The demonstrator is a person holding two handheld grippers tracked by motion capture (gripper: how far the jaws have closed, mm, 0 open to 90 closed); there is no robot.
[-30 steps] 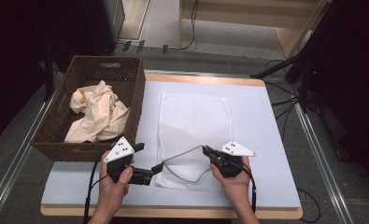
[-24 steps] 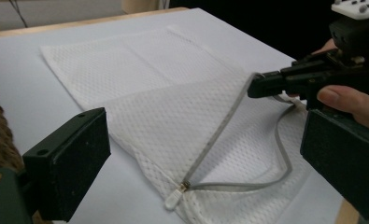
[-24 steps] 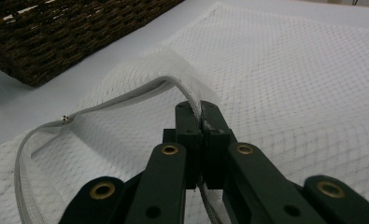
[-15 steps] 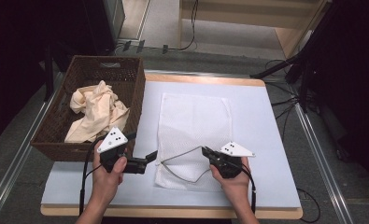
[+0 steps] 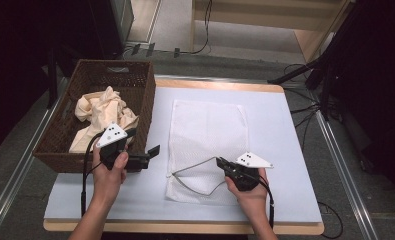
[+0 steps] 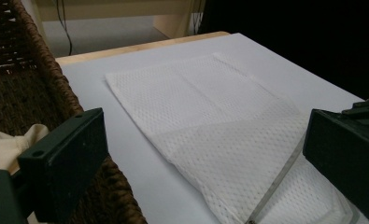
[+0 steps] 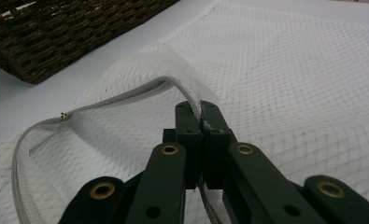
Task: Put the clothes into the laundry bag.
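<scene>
"White sheet over the table (image 5: 285,150), dark floor and cables all round. Where would you expect trouble?"

"Start with the biggest thing, the wicker basket (image 5: 85,150) at the table's left edge, with the cream cloth (image 5: 102,112) crumpled inside. The left claw (image 5: 152,151) hangs just beside its near corner with its jaws wide apart and nothing between them. In the left gripper view 1 jaw sits right against the weave, so a reach for the cloth could snag the rim or shove the basket toward the edge."

"And the mesh bag (image 5: 207,135)?"

"It lies flat in the middle of the table, its open zippered mouth (image 5: 195,172) at the near end. The right claw (image 7: 201,122) is closed tight on the upper lip of that mouth and lifts it into an arch. It is a thin pinch on slippery netting; I judge that a sideways tug could pull the edge free, and the mouth would drop flat."

"Anything smaller?"

"Yes, the zipper end (image 7: 62,115), at the corner of the opening. A bulky cloth pushed through only 1 held lip could catch there or drag the whole bag along the table."
</scene>
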